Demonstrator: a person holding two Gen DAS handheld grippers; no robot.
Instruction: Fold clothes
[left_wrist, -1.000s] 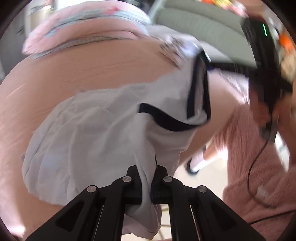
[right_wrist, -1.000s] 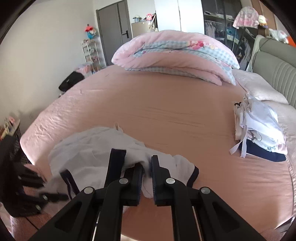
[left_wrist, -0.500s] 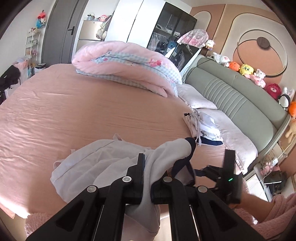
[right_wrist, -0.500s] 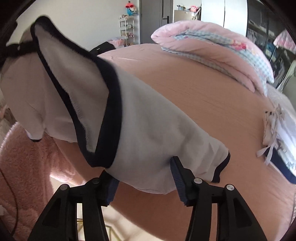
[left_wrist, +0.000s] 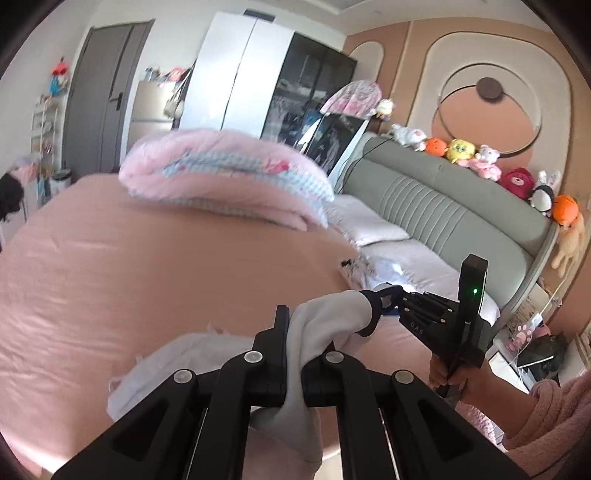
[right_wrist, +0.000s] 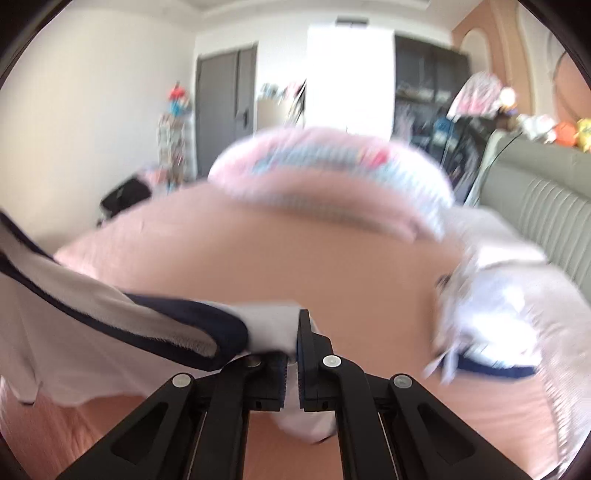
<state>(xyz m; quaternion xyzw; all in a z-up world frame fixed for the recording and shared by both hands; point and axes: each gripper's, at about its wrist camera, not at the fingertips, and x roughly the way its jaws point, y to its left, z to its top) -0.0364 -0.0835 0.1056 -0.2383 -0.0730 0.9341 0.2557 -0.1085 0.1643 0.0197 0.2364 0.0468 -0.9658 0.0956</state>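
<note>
Both grippers' jaws pinch the white garment (left_wrist: 325, 317) over the bed (left_wrist: 147, 266); no legible writing.

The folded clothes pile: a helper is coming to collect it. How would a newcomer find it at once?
Start at the big pink bed and go to its grey padded headboard. The folded clothes pile lies on the sheet just before the pale pillows. Unlike the loose garment in the grippers, it is a neat white stack on a navy bottom layer.
</note>
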